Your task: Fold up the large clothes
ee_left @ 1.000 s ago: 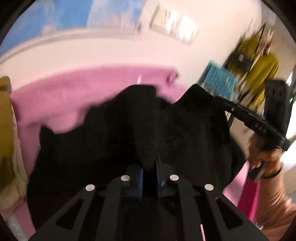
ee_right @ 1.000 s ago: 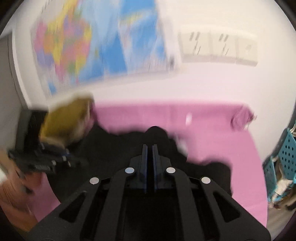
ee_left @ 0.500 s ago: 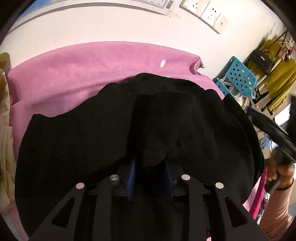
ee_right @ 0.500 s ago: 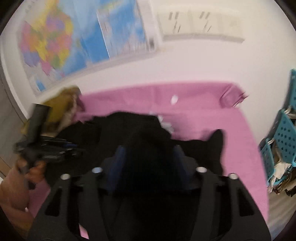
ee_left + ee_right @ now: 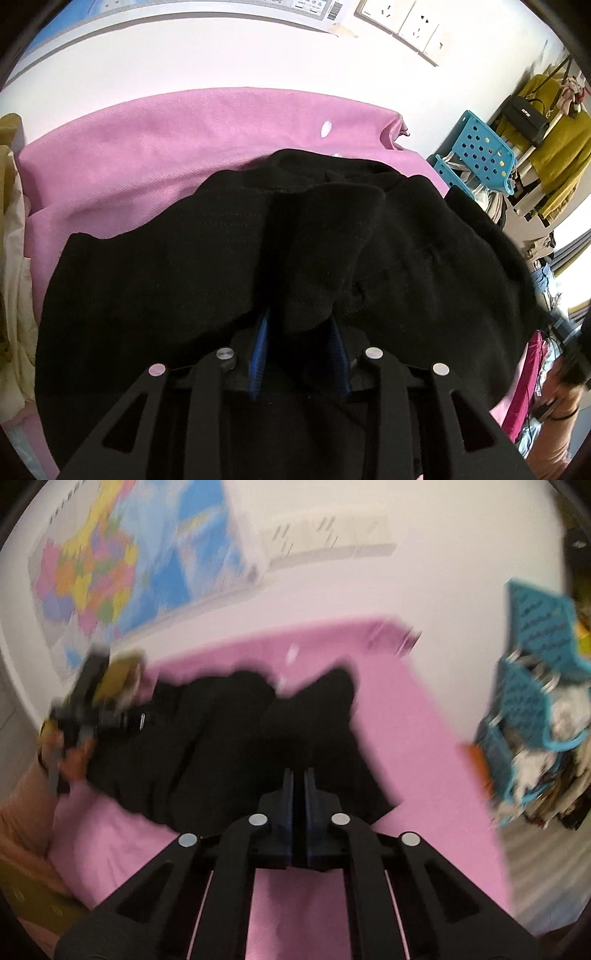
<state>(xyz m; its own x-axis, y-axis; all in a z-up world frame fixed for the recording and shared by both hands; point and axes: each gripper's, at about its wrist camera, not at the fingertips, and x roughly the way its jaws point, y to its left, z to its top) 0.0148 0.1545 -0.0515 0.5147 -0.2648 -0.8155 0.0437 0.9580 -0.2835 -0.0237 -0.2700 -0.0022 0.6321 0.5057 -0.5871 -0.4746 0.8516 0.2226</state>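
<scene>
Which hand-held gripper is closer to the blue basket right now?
Right. The right hand-held gripper is over the pink cloth's basket side; the left hand-held gripper, opening around black clothing, sits farther away.

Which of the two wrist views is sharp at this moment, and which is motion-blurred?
Left wrist view: sharp, stitching on the black garment and the wall sockets readable, fisheye bending at the edges. Right wrist view: smeared throughout, the map and blue basket streaked, only the right tool crisp.
</scene>
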